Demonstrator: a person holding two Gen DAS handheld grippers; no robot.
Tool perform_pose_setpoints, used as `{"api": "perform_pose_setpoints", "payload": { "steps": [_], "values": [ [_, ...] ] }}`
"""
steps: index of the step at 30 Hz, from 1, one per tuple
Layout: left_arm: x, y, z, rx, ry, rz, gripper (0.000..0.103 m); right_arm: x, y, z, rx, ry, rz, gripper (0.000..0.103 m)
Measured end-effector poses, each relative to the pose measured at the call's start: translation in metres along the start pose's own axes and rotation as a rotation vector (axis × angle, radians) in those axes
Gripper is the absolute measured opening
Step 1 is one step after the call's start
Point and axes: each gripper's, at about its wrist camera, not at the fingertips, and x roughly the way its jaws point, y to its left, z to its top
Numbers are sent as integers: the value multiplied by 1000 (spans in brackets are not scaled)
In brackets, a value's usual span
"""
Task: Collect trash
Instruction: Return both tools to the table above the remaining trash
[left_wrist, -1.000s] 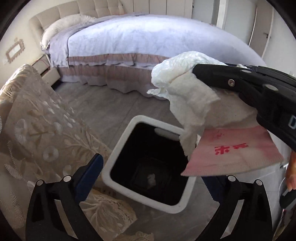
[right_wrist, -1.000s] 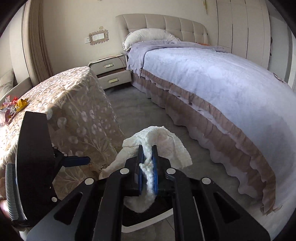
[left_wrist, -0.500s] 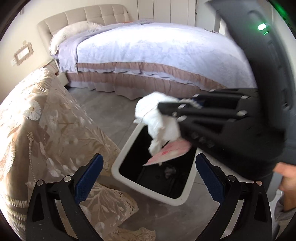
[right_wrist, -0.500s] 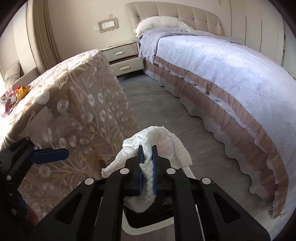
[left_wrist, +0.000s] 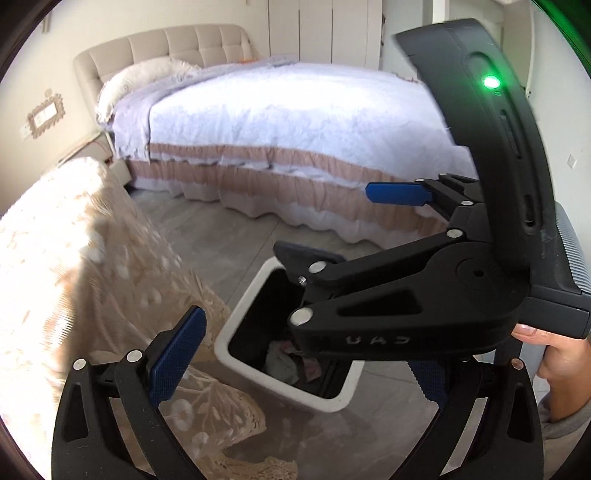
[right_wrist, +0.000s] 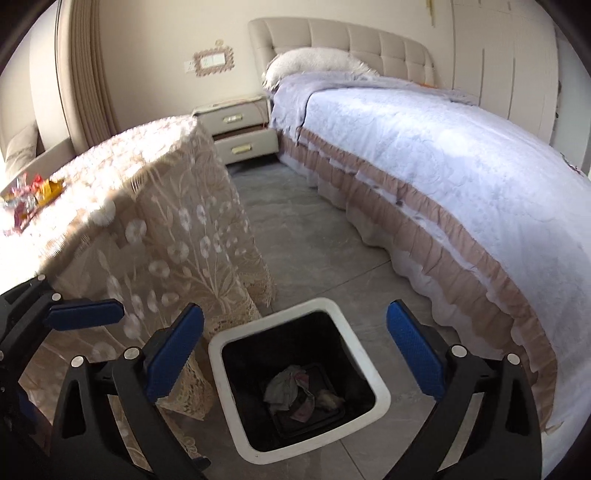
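Both pairs of jaws stand wide apart with nothing between them. Seen from its own camera, the right gripper (right_wrist: 295, 354) hangs directly above the trash bin (right_wrist: 373, 373), its blue pads (right_wrist: 413, 354) flanking the white rim on either side. At the bottom of the bin's black interior lies the crumpled tissue (right_wrist: 282, 389), with a pinkish scrap of paper (right_wrist: 306, 400) against it and a smaller pale wad (right_wrist: 328, 398) just beside them.

From the left wrist view, the left gripper (left_wrist: 303, 354) is spread open too, and the right gripper (left_wrist: 347, 225) crosses in front of it over the bin (left_wrist: 240, 325), held by a hand (left_wrist: 554, 354) at the right edge.

Beside the bin, the lace tablecloth (right_wrist: 166, 229) drapes down to the grey floor (right_wrist: 306, 236), touching the bin's near-left side. Colourful wrappers (right_wrist: 33, 192) sit on the table's far left edge. Beyond the floor stands the bed (right_wrist: 424, 147) with a lavender cover, and a nightstand (right_wrist: 240, 129) beside its headboard.
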Motion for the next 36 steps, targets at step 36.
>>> {"api": "perform_pose_setpoints", "payload": {
  "steps": [36],
  "values": [
    [-360, 274, -186, -507, -321, 616, 98, -144, 360, 73, -474, -400, 353, 99]
  ]
}}
